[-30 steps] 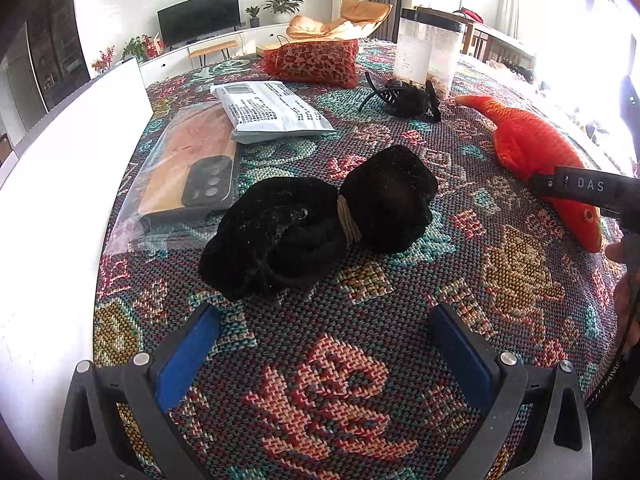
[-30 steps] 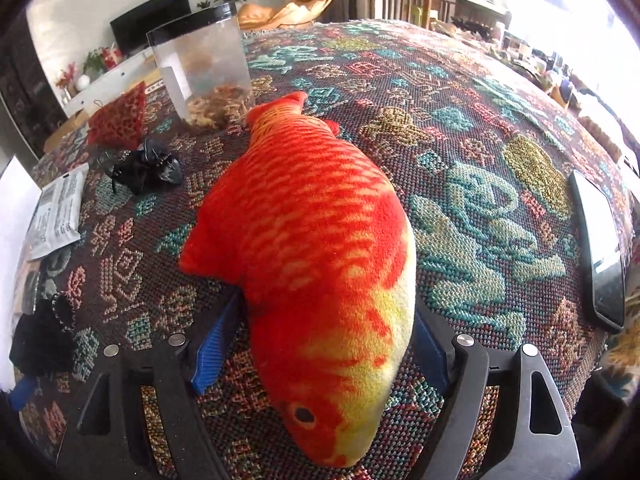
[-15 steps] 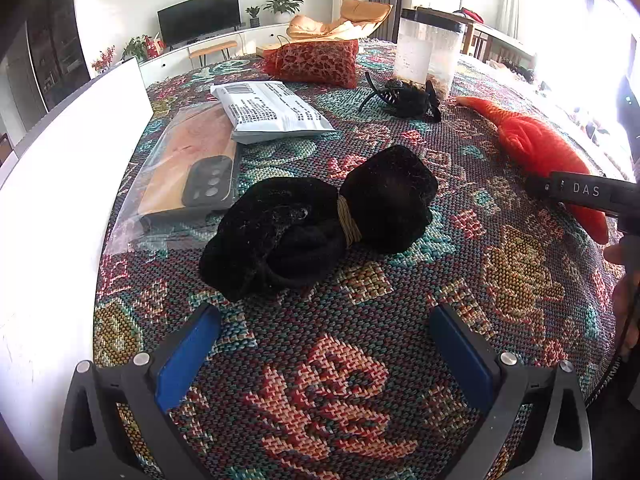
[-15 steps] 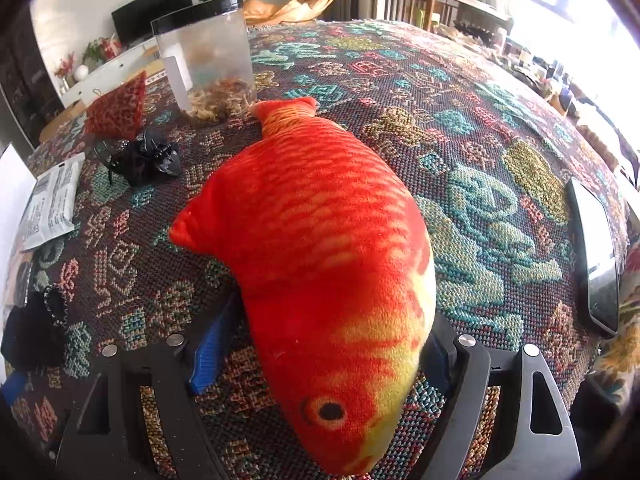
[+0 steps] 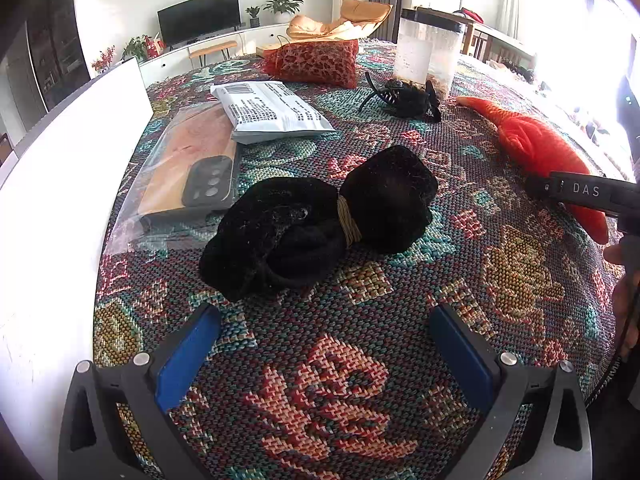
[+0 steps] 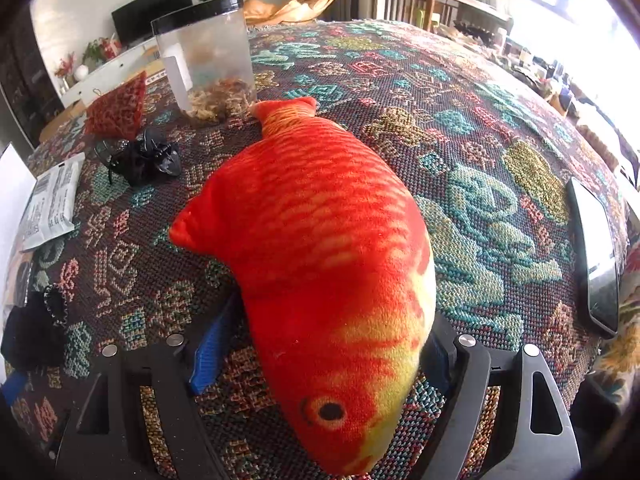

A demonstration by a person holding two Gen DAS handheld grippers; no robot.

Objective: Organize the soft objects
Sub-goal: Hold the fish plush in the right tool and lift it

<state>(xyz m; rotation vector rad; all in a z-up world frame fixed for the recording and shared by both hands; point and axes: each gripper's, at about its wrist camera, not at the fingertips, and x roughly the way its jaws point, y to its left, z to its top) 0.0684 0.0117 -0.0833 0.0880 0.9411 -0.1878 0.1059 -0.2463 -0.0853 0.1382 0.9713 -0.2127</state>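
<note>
Squarely between the right claw's fingers, the plush fish.

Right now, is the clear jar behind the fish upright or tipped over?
Upright. The clear jar stands on its base on the tablecloth, black lid on top, contents settled at the bottom.

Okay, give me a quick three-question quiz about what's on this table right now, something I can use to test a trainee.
1. True or false: the left gripper is open with nothing between its fingers.
2. What lies between the right gripper's fingers? A) plush fish B) black cloth bundle C) phone
3. Fill in: the black hair claw lies beside the clear, black-lidded ____.

Key: 1 true; 2 A; 3 jar.
</note>
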